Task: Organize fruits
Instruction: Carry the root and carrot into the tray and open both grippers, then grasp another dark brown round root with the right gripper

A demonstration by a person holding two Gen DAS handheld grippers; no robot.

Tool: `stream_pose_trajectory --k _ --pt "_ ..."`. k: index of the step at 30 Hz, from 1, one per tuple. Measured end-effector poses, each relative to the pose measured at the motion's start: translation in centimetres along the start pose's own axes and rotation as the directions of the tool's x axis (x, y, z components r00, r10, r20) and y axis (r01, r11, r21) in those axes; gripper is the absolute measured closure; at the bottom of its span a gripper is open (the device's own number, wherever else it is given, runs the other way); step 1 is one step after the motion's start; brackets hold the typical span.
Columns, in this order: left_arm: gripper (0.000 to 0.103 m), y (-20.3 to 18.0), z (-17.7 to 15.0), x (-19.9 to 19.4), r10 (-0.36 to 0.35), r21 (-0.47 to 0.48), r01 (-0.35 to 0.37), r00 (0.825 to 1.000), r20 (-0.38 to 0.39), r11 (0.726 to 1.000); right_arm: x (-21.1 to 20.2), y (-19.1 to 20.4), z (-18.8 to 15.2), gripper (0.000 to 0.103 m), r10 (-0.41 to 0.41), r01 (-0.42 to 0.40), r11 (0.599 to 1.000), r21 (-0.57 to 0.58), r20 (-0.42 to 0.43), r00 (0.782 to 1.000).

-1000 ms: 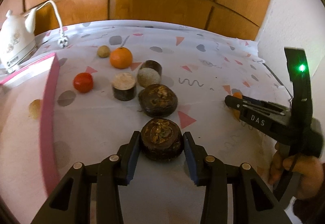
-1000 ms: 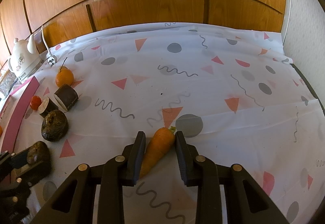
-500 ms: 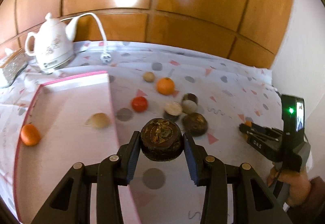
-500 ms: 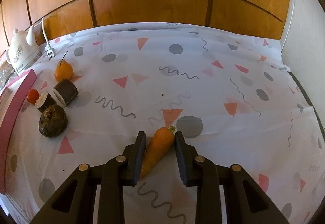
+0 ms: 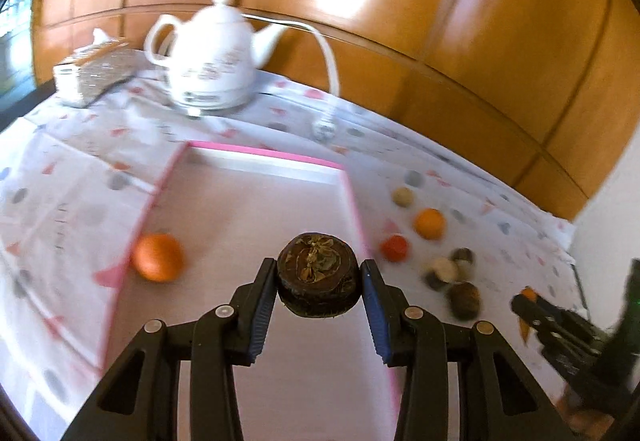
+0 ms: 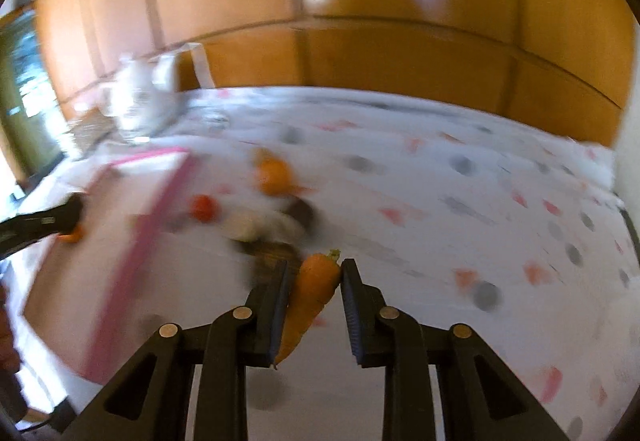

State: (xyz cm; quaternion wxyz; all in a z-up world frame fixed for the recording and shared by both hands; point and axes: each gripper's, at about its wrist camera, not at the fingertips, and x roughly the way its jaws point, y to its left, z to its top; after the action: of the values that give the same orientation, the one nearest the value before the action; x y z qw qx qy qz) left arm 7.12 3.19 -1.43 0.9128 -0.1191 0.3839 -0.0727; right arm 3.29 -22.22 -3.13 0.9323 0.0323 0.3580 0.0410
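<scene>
Your left tongs (image 5: pixel 319 283) clamp the dark fruit (image 5: pixel 317 274) above the tray (image 5: pixel 352 197) for dropping; right tongs (image 6: pixel 313 291) clamp the carrot (image 6: pixel 312 291) beside it.

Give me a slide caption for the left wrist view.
Left gripper carries a dark brown fruit above the pink-rimmed tray.

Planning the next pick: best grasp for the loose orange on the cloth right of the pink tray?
Grip the orange across its round middle, coming from above. It sits apart from the red fruit and the pale ball, so both sides look free.
</scene>
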Motion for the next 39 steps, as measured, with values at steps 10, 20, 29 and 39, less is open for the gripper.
stream_pose_trajectory --k 10,20,29,39 --pt "0.059 4.8 -1.6 -0.3 0.143 -0.019 -0.143 0.990 -0.015 0.990 1.8 11.5 2.2 0.077 0.291 -0.296 0.944 -0.144 -0.058 0.955" --pt "0.040 5.4 -1.2 -1.7 0.173 -0.051 -0.172 0.984 0.030 0.984 4.4 16.0 1.8 0.073 0.321 -0.340 0.928 -0.152 -0.138 0.937" --pt "0.039 4.6 -1.6 -1.8 0.149 -0.040 -0.148 0.989 0.022 0.988 3.2 14.3 1.1 0.073 0.284 -0.294 0.950 -0.102 -0.101 0.953" --pt "0.035 2.3 -2.2 -1.7 0.102 0.010 -0.102 0.995 0.009 0.995 2.0 9.5 -0.4 0.073 0.215 -0.215 0.977 0.014 -0.067 0.974"
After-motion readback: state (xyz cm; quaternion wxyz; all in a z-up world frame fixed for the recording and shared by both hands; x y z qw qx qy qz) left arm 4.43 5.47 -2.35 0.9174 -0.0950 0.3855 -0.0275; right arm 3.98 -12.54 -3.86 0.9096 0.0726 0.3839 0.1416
